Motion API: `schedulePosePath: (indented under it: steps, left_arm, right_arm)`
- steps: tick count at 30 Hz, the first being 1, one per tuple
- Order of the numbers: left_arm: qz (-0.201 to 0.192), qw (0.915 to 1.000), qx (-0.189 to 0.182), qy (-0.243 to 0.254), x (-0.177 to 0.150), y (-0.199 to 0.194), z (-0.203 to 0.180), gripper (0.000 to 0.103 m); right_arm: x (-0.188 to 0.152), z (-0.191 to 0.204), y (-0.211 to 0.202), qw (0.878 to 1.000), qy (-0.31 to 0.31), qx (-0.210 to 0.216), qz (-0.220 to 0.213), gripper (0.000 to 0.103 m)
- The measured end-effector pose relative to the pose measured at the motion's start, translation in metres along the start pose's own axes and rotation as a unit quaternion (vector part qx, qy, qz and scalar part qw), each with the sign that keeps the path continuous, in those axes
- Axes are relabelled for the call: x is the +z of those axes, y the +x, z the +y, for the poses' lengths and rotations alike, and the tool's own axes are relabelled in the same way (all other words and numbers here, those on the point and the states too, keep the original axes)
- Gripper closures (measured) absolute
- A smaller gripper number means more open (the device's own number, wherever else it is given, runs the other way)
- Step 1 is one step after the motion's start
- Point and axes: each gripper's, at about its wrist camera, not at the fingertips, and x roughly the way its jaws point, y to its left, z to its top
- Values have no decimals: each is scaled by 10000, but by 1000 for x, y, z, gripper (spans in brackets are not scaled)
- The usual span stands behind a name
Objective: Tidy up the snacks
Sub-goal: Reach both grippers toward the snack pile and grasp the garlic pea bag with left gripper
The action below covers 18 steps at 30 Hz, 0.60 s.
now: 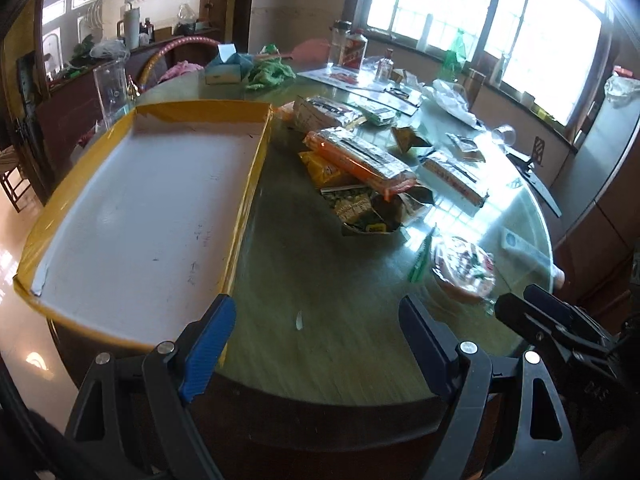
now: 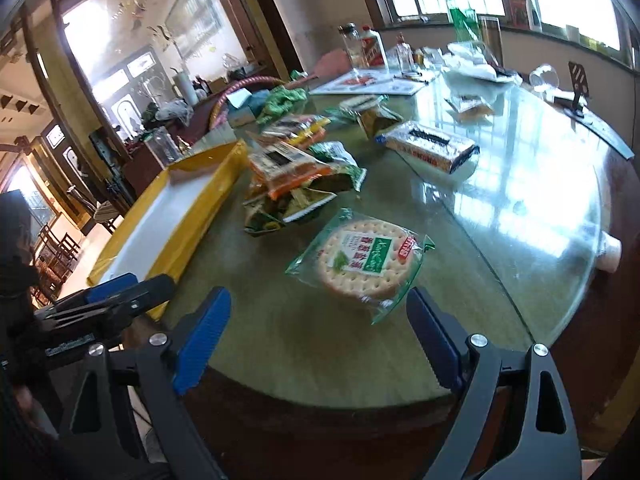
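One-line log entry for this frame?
left gripper: open, empty | right gripper: open, facing cracker pack | yellow tray: no snacks inside

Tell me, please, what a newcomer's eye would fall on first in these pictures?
Probably the big yellow tray with its bare white floor, lying on the left part of the round glass-topped table. Next, the heap of snack packets just right of it, and the round cracker pack lying alone in front of the open right claw. The left claw is open too, holding nothing.
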Motion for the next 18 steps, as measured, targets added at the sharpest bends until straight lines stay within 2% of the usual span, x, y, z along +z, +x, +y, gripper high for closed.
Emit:
schedulePosePath:
  steps: [3,9,12,15,18]
  left_arm:
    - [76,9999,-146,-7,10,11,-1,19]
    - [193,9995,-87,219,43,39,-14,19]
    - [313,9992,-110,202,58,62,-19,20]
    - [561,9981,-239,12,71,84,-19,21]
    - [767,9962,-384,-139,74,100,-19,28]
  right_arm:
    - [13,-11,15,9999,40,16,135,14]
    - [47,-34,48,9989,65,368,285,14]
    - [57,-45,68,9975,5,469,522,13]
    - [54,-52,84,9942,49,637,862,13]
    - [47,-45,75,9927,-278,778,875,13]
